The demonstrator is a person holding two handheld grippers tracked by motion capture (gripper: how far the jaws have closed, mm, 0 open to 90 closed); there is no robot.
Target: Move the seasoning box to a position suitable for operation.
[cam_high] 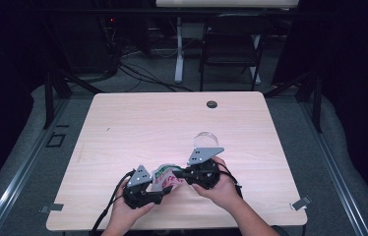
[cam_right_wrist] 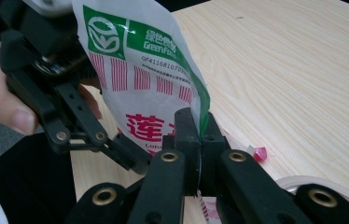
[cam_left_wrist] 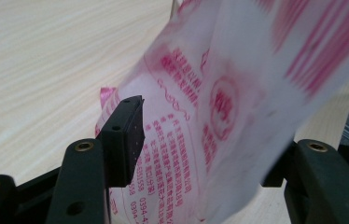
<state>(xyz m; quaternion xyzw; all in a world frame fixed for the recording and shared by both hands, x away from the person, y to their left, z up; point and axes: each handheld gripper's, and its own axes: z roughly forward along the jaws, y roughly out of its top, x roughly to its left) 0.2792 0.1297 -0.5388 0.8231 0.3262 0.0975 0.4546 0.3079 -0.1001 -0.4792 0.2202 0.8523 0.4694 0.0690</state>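
A white plastic bag point(cam_high: 166, 177) with red and green print hangs between both grippers near the table's front edge. My right gripper point(cam_right_wrist: 200, 135) is shut on the bag's green-trimmed edge point(cam_right_wrist: 204, 100), its two pads pressed together. My left gripper point(cam_left_wrist: 200, 149) stands open, the bag's red-printed side point(cam_left_wrist: 186, 140) hanging between its spread jaws; the left pad point(cam_left_wrist: 128, 135) is beside the film and the other is hidden behind it. In the high view, left gripper point(cam_high: 162, 191) and right gripper point(cam_high: 179, 174) meet at the bag, a hand on each.
A clear round dish point(cam_high: 205, 139) stands just beyond the right gripper, its rim point(cam_right_wrist: 322, 184) close by. A small pink scrap point(cam_right_wrist: 259, 153) lies on the wooden table point(cam_high: 147, 123). A dark grommet point(cam_high: 212, 104) is at the back; a chair point(cam_high: 231, 44) is behind.
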